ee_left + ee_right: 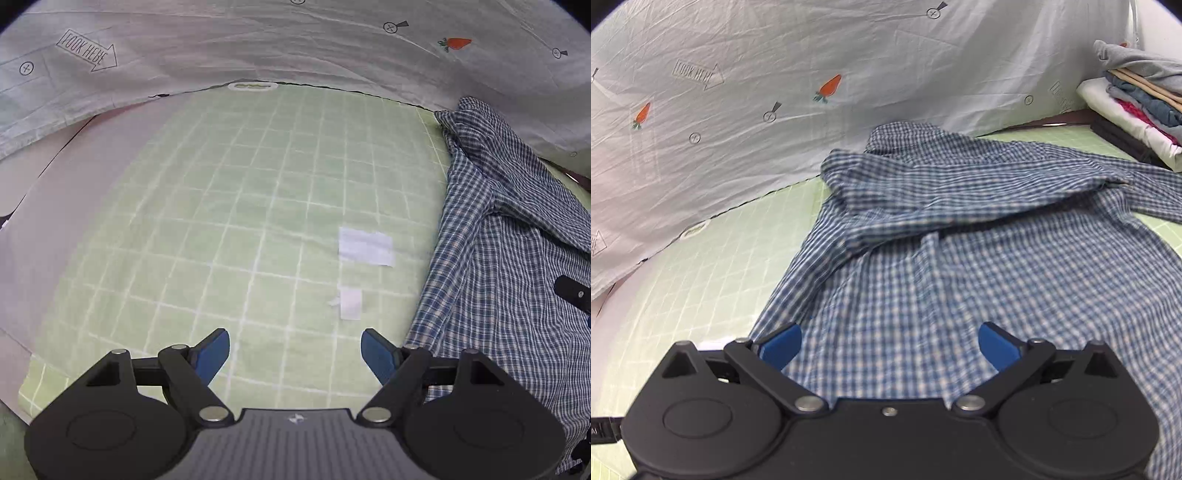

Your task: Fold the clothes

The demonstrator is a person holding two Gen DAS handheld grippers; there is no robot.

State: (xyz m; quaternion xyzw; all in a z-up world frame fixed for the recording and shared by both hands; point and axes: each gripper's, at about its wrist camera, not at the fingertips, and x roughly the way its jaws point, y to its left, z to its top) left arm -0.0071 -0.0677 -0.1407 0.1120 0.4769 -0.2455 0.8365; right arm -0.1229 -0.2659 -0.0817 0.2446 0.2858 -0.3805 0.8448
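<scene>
A blue and white checked shirt (979, 251) lies spread and rumpled on the green grid mat (713, 266), collar toward the back, one sleeve folded across its chest. My right gripper (890, 345) is open and empty, hovering over the shirt's lower left part near its left edge. In the left wrist view the shirt (509, 258) lies at the right. My left gripper (295, 354) is open and empty over the bare green mat (221, 221), left of the shirt. Part of the other gripper (574, 293) shows at the right edge.
A white sheet printed with carrots and arrows (775, 92) hangs behind the mat. A stack of folded clothes (1137, 99) sits at the back right. Two white tape patches (364, 245) are stuck on the mat. A grey table surface (74, 177) borders the mat's left side.
</scene>
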